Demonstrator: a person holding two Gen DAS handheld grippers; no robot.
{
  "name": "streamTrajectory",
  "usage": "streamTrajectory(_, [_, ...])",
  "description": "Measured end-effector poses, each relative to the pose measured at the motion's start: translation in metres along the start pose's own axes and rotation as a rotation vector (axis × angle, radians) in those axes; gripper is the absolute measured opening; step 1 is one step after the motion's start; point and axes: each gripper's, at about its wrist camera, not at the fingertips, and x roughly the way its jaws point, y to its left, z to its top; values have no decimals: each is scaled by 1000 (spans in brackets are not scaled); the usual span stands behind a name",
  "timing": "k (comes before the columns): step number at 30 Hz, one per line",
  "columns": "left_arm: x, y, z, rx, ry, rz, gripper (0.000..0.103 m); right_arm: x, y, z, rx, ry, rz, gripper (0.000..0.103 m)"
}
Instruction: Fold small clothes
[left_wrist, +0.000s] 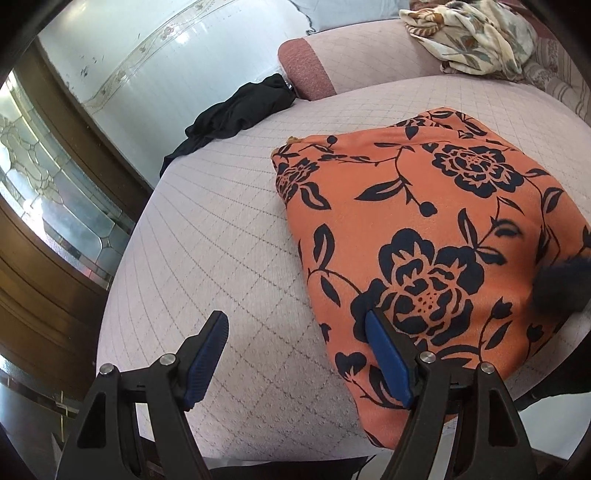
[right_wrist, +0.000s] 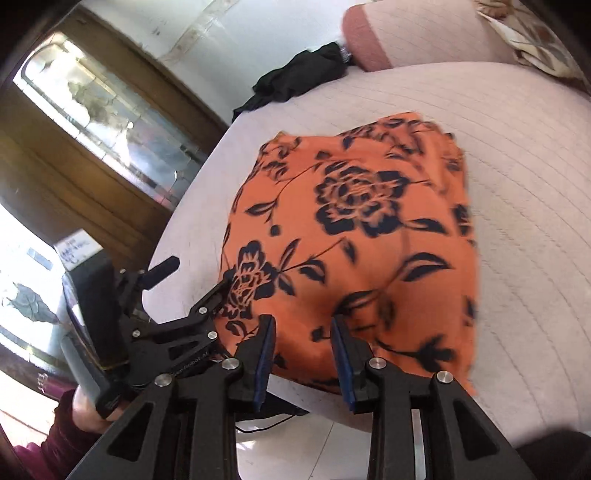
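Observation:
An orange garment with dark floral print (left_wrist: 424, 229) lies folded flat on the pale quilted cushion (left_wrist: 229, 236); it also shows in the right wrist view (right_wrist: 354, 236). My left gripper (left_wrist: 295, 325) is open and empty, its right finger over the garment's near left edge, its left finger over bare cushion. It shows in the right wrist view (right_wrist: 207, 295) at the garment's left edge. My right gripper (right_wrist: 303, 328) is open and empty, just above the garment's near edge.
A black garment (left_wrist: 236, 114) lies at the cushion's far left edge against the white wall. A cream floral cloth (left_wrist: 472, 33) is heaped on the far cushion. A pink armrest (left_wrist: 306, 66) stands behind. A wooden glazed door (left_wrist: 44, 192) is to the left.

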Motion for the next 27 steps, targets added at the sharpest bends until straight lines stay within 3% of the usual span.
streamTrajectory(3, [5,5,0,-17,6,-16,78,32,1,-13,-28,97,-64,35])
streamTrajectory(6, [6,8,-1,-35,8,-29,78,25,10,-14,-85,81,-91,34])
streamTrajectory(9, [7,10,-1,-50,10,-36,80,10,6,-11,-61,34,-42,34])
streamTrajectory(13, [8,11,-1,-61,11,-36,82,-4,-6,-9,-38,-48,-64,34])
streamTrajectory(18, [11,13,1,-75,16,-25,88,19,-21,-9,-26,13,-93,33])
streamTrajectory(27, [12,15,2,-98,26,-14,91,11,-20,-13,-28,-3,-82,33])
